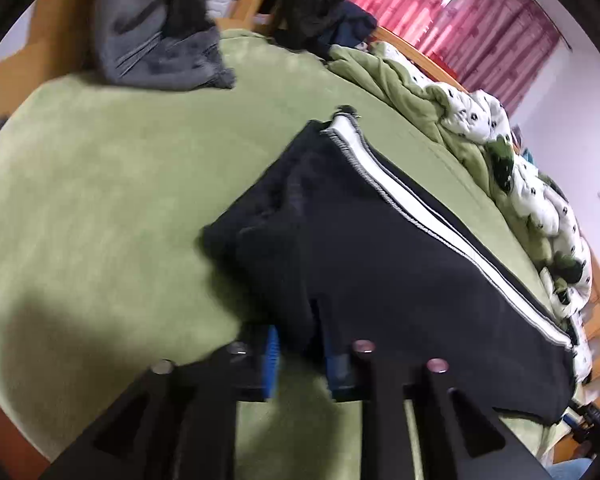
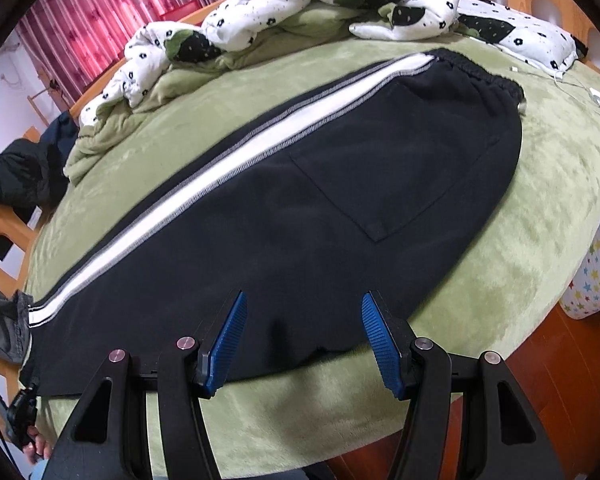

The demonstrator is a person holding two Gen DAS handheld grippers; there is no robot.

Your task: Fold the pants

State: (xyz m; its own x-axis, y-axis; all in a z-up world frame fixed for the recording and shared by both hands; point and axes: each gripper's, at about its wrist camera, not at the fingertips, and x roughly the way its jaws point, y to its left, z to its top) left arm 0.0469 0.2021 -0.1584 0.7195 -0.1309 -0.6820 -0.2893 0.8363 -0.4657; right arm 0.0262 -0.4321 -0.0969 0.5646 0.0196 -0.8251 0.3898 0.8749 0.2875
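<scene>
The black pants [image 2: 300, 200] lie flat along the green bedspread [image 2: 520, 220], already doubled leg on leg, with the white side stripe [image 2: 204, 172] running from the elastic waistband [image 2: 480, 72] at about 1 o'clock in the right wrist view down to the hems at 8 o'clock. The left gripper [image 1: 300, 344] has its blue pads drawn in on a fold of the black cloth at the leg end, the fabric bunched up between the jaws, so it reads as clamped on the pants. The right gripper [image 2: 302, 340] hovers over the near edge of the seat at 6 o'clock with its jaws standing well apart and nothing pinched between them; the cloth merely shows through the gap. The step in hand looks like taking both grips before carrying the legs over toward the waist. To do it well, the right claw should drop onto the near edge and catch both layers, not just the top one, before any lifting begins. The left grip looks gathered rather than flat, so a light shake may be needed to keep the hem from twisting. Lift both ends evenly, keep the stripe straight as a guide, and land the hems square on the waistband, clear of the rumpled flowered quilt [image 2: 300, 8] at 12 o'clock.
</scene>
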